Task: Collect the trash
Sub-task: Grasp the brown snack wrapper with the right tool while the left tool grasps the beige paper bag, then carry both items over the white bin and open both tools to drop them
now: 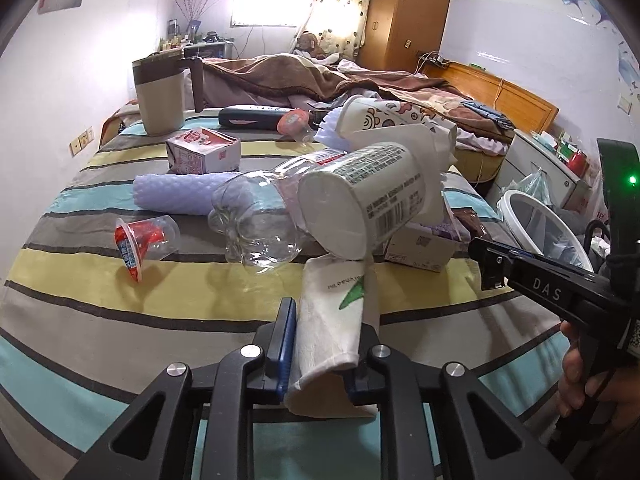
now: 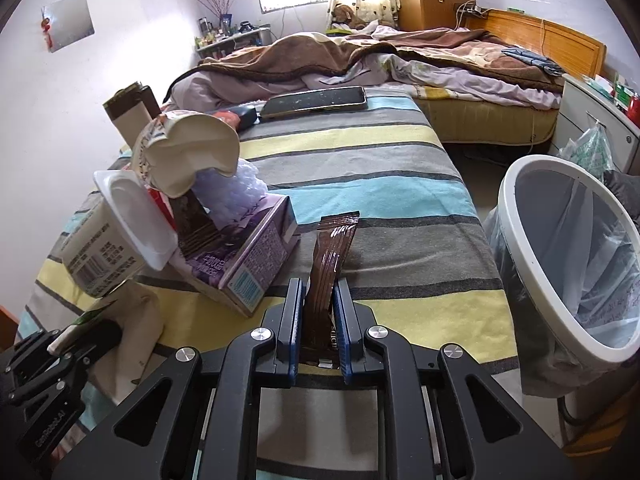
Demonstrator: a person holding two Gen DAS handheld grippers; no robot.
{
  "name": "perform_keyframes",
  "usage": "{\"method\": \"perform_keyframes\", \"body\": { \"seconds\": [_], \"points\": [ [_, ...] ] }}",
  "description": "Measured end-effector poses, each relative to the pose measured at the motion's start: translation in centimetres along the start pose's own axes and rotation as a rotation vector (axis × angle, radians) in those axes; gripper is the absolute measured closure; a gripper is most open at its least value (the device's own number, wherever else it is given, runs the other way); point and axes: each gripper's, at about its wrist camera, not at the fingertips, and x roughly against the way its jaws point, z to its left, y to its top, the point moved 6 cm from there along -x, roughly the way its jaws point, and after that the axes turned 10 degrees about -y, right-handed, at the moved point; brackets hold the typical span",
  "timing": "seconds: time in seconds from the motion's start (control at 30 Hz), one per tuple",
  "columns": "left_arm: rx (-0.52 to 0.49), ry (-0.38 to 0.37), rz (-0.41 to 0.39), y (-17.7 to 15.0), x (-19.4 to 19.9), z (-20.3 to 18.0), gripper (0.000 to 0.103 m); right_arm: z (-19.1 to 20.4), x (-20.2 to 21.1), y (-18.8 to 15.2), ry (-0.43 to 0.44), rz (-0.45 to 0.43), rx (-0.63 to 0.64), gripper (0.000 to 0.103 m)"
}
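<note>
The striped bed (image 2: pixel 400 200), banded in grey, yellow and pale blue, carries a heap of trash along its left part, and a white-rimmed round waste bin lined with a clear plastic bag (image 2: pixel 568 256) stands just off its right edge.

In the heap, a clear crushed plastic bottle (image 1: pixel 256 220) lies on its side, its base toward the near left. A white plastic cup with a barcode label (image 1: pixel 360 204) rests tilted against it, its flat bottom facing the camera. Right of that cup lies an opened purple carton (image 2: pixel 256 264), flap up. Farther left are a red-and-white carton (image 1: pixel 202 154) and a small clear cup with a red label (image 1: pixel 140 240) on its side.

The left claw (image 1: pixel 324 344) points down at the bed, its jaws closed on a flattened white paper cup with a green mark (image 1: pixel 332 312). That cup's long axis runs away from the claw toward the heap, its near end between the pads and its far end under the barcode cup.

The right claw (image 2: pixel 318 320), also pitched down, clamps a long brown foil wrapper (image 2: pixel 332 256). The wrapper stands nearly upright out of the jaws, leaning slightly right, its far end free above the bed, left of the bin. A hand (image 1: pixel 588 376) grips this claw's handle at the left view's right edge.
</note>
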Motion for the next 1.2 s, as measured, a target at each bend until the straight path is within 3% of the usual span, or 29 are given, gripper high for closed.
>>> {"method": "perform_keyframes", "body": {
  "seconds": [0.53, 0.83, 1.2],
  "points": [
    [-0.022, -0.011, -0.078, -0.4, 4.3, -2.4, 0.084, -1.2, 3.2, -0.7, 0.052, -0.064, -0.011, 0.086],
    [-0.048, -0.044, -0.147, 0.9, 6.6, -4.9, 0.084, -2.7, 5.6, -0.4, 0.081, -0.115, -0.022, 0.086],
    [-0.114, -0.116, -0.147, 3.8, 4.4, -10.4, 0.084, -6.1, 6.7, 0.7, 0.047, -0.165, -0.066, 0.086]
  ]
}}
